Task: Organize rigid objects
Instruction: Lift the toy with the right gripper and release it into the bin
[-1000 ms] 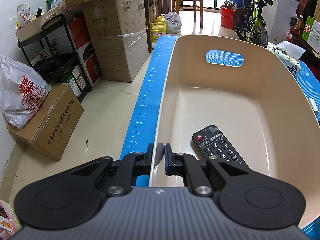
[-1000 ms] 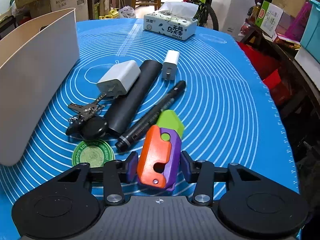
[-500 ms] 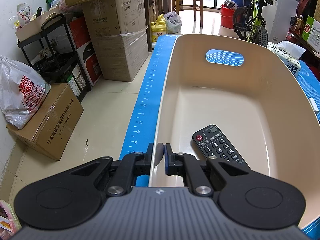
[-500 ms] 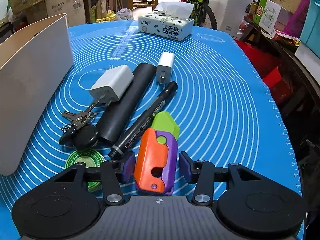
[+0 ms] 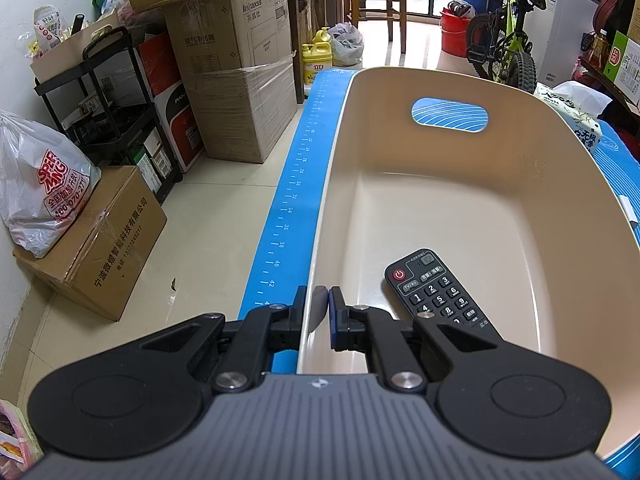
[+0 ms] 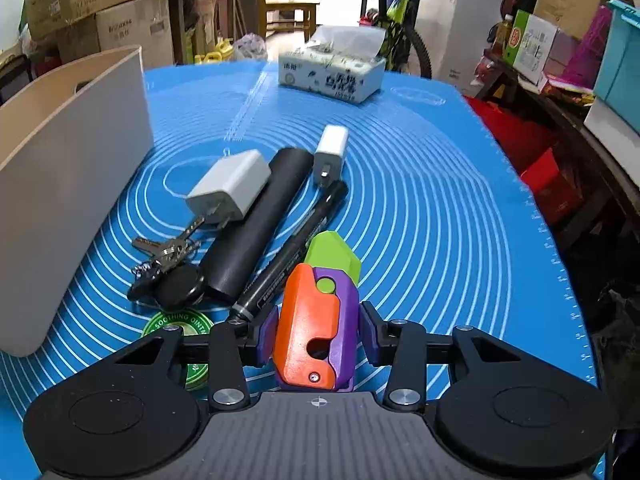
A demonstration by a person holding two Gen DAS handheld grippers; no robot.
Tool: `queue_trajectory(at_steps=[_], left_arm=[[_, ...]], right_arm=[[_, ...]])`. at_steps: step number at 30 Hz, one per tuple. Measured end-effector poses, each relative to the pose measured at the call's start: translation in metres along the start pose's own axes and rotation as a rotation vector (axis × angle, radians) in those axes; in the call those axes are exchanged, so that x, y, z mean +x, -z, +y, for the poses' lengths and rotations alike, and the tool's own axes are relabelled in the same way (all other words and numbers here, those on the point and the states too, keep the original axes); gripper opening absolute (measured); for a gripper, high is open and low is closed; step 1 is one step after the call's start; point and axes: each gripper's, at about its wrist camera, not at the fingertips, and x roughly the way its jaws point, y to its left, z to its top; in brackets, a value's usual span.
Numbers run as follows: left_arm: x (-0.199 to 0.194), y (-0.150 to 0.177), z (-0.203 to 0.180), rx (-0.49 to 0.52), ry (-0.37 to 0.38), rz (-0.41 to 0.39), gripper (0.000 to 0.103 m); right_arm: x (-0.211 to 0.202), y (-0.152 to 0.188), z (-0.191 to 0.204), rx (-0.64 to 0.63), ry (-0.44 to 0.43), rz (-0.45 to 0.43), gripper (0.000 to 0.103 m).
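Blue silicone mat [image 6: 420,184] with white concentric rings covers the counter; a cream plastic basket [image 5: 460,184] stands at its left edge, holding a black remote control [image 5: 436,292]. The left tool [image 5: 323,312] is clamped fully shut on the basket's near rim. The right tool [image 6: 318,334] straddles an orange, purple and green plastic toy knife [image 6: 316,320] lying on the mat beside a black marker pen [image 6: 294,254]; its jaws are closing, pads apparently just meeting the toy's sides. Centre the toy between the pads, confirm a firm grip, then lift straight up to avoid dragging the marker.
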Motion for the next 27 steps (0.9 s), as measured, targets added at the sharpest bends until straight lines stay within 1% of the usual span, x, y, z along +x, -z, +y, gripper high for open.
queue_trajectory(at_steps=[6,8,12,16,20,24,27], left_arm=[[0.001,0.001,0.0,-0.003,0.002,0.0,0.011],[0.001,0.002,0.0,-0.003,0.001,0.0,0.011],[0.001,0.001,0.0,-0.003,0.002,0.0,0.011],[0.001,0.001,0.0,-0.003,0.002,0.0,0.011],[0.001,0.001,0.0,-0.003,0.002,0.001,0.011],[0.001,0.001,0.0,-0.004,0.003,0.001,0.011],[0.001,0.002,-0.001,-0.004,0.002,0.001,0.01]], right_arm=[[-0.019,-0.006,-0.005,0.031,-0.007,-0.052,0.047],[-0.03,-0.01,-0.003,0.028,-0.016,-0.083,0.047],[-0.059,-0.028,0.009,0.005,-0.051,-0.172,0.047],[-0.084,-0.049,0.03,-0.044,-0.097,-0.258,0.048],[-0.102,-0.072,0.061,-0.098,-0.164,-0.332,0.048],[-0.105,-0.09,0.093,-0.147,-0.223,-0.363,0.048],[-0.1,-0.099,0.113,-0.177,-0.25,-0.365,0.048]])
